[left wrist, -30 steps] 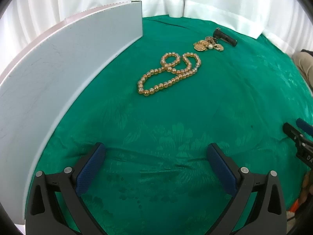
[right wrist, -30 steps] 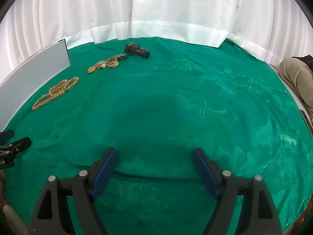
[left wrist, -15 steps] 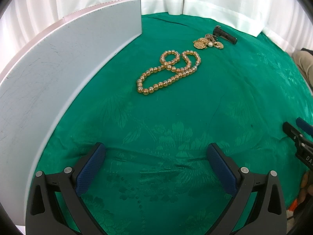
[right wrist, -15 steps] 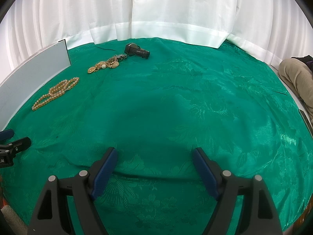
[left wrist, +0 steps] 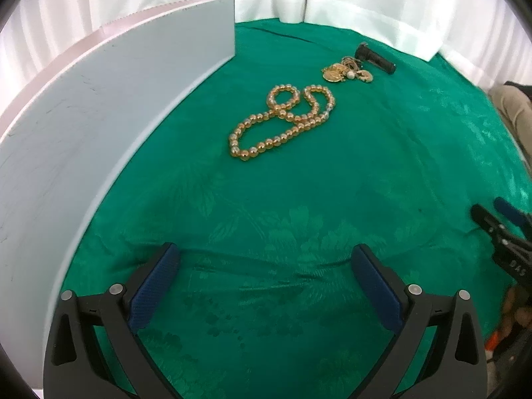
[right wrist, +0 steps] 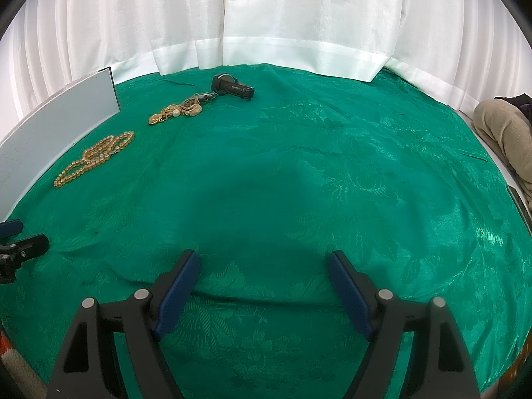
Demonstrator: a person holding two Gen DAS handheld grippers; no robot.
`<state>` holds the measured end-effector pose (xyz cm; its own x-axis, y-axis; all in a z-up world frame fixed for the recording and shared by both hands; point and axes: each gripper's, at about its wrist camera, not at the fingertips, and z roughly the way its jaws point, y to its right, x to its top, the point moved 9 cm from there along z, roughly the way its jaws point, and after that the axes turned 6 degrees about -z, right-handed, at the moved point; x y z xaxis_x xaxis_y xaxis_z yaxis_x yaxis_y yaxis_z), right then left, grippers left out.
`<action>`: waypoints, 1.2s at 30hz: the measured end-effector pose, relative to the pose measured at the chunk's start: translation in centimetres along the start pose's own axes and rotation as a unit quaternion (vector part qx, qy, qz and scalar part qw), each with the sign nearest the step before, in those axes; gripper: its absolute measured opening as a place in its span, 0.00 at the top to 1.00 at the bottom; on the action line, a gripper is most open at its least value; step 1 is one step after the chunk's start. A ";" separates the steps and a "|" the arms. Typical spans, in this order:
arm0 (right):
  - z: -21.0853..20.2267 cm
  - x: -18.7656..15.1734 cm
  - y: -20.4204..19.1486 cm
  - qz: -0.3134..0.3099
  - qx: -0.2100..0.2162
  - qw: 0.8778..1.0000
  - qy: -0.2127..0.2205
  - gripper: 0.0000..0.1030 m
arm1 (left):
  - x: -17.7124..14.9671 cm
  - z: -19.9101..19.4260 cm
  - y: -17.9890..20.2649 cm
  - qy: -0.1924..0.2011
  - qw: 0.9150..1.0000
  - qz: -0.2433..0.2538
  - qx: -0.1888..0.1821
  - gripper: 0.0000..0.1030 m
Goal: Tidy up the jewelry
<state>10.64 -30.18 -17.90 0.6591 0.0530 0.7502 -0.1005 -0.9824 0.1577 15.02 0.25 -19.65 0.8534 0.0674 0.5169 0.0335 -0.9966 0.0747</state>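
Both tongs hovered low over the table, draped in green damask cloth [right wrist: 332, 153], nothing between their blue pads. Left tongs [left wrist: 266, 266] stood wide open and empty; right tongs [right wrist: 262, 266] likewise wide open and empty.

Task's things lay ahead of both tongs, none yet touched:
- Long strand of amber-gold round beads [left wrist: 282, 123], looped over itself, ahead of the left tongs and slightly right of centre; from the right tongs it sat far off to the left.
- Small heap of gold chain, coin-like pendants and one white pearl [left wrist: 347, 73], beyond the strand, near but apart from it.
- Short black cylindrical object [left wrist: 375, 58], just behind the heap, possibly touching its chain; what it is, could not tell.
- Tall pale grey panel with a pink top edge [left wrist: 109, 106], curving along the left of the left tongs; probably the wall of a box, inside not visible.

Judgement: the step in hand was the approach to the bead strand, left tongs better placed. To do it well: come in low, close across a doubled run of beads near the crossing so the strand bunches rather than rolls away, pinch beads only, not the cloth. Lift slowly; loose loops may swing and snag the heap.
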 end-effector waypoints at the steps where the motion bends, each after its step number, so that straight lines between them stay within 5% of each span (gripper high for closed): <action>1: 0.0 0.0 0.0 0.000 0.000 1.000 0.000 0.21 | 0.1 -0.2 0.0 -0.001 1.000 -0.004 -0.006 0.01; 36: 0.0 -0.1 0.0 -0.001 0.000 1.000 0.001 0.21 | 2.5 -4.1 0.3 0.022 0.999 -0.007 -0.042 0.01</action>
<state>10.62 -30.19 -17.96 0.6579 0.0543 0.7511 -0.1005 -0.9822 0.1589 15.00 0.29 -14.80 0.8290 0.0859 0.5525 0.0000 -0.9881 0.1536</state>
